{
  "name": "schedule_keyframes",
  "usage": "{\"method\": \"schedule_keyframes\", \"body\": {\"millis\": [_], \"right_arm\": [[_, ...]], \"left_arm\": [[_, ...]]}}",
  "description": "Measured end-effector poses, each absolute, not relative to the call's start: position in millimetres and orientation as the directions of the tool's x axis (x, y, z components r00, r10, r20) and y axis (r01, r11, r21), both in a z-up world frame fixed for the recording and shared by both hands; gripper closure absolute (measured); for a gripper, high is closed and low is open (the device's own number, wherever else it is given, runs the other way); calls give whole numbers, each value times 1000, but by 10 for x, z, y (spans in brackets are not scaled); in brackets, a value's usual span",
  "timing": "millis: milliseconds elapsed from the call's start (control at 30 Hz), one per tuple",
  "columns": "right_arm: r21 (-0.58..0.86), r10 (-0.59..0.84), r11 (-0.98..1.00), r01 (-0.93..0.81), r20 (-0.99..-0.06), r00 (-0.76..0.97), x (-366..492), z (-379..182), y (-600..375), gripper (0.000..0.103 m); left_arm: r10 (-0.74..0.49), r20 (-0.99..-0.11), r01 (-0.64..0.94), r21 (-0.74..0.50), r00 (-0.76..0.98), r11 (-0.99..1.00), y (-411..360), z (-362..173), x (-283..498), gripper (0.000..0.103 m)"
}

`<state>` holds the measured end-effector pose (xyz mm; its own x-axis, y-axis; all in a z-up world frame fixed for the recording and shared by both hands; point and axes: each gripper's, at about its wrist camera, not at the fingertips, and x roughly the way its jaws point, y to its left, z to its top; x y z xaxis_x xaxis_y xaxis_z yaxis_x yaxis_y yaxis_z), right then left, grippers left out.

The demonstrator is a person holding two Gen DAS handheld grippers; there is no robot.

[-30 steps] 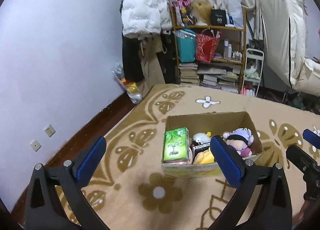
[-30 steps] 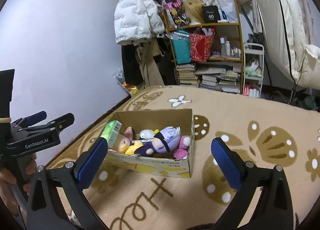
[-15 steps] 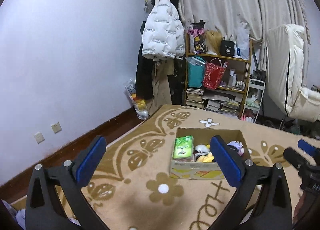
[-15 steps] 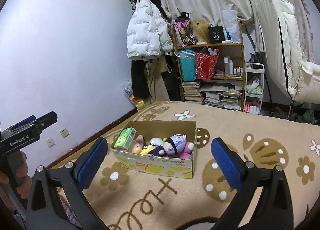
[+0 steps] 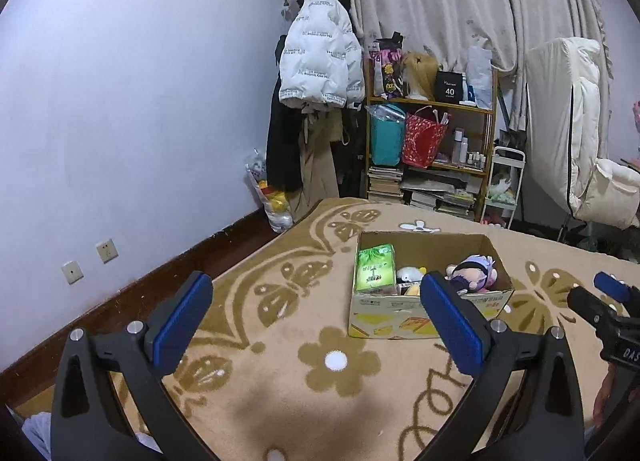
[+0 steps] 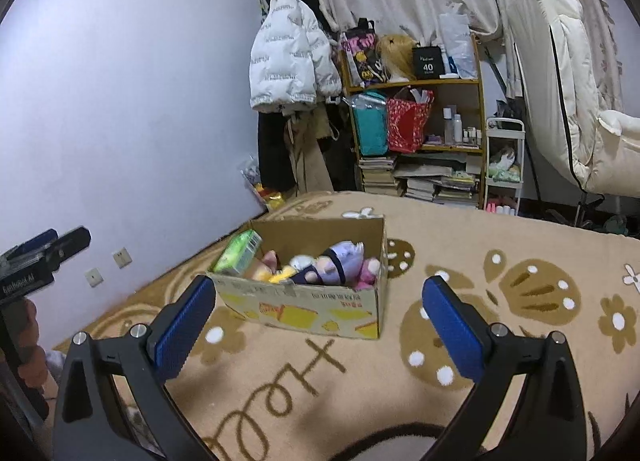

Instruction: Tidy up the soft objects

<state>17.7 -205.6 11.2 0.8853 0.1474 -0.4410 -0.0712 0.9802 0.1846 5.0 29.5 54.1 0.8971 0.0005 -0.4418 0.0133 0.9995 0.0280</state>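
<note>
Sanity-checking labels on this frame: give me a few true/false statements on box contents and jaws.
1. Both grippers, left gripper and right gripper, have open jaws holding nothing. True.
2. The cardboard box sits on the shelf. False: it sits on the patterned rug.
3. A green pack stands at the box's left end in the left wrist view. True.
4. The purple-haired doll lies on the rug outside the box. False: it lies inside the box.
5. A white puffer jacket hangs by the shelf. True.
</note>
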Motion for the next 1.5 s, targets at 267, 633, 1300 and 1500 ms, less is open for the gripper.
{"method": "schedule_keyframes", "body": {"millis": [267,633,1300,1500], "right_arm": [[156,125,986,-62,-429,895,124,-74,-2041,0],[171,137,983,-73,-398,907,86,-103,-2063,0],[175,134,982,-66,-411,902,103,-144,-2084,0],[174,134,983,-65,-418,899,100,-156,-2098,0]], "left_arm": [[-16,-478,48,53,878,997,185,372,130,1],[-23,-494,62,63,869,996,101,285,198,1],[12,-487,55,123,874,991,51,249,188,1],[24,-486,58,153,873,987,12,236,179,1]]}}
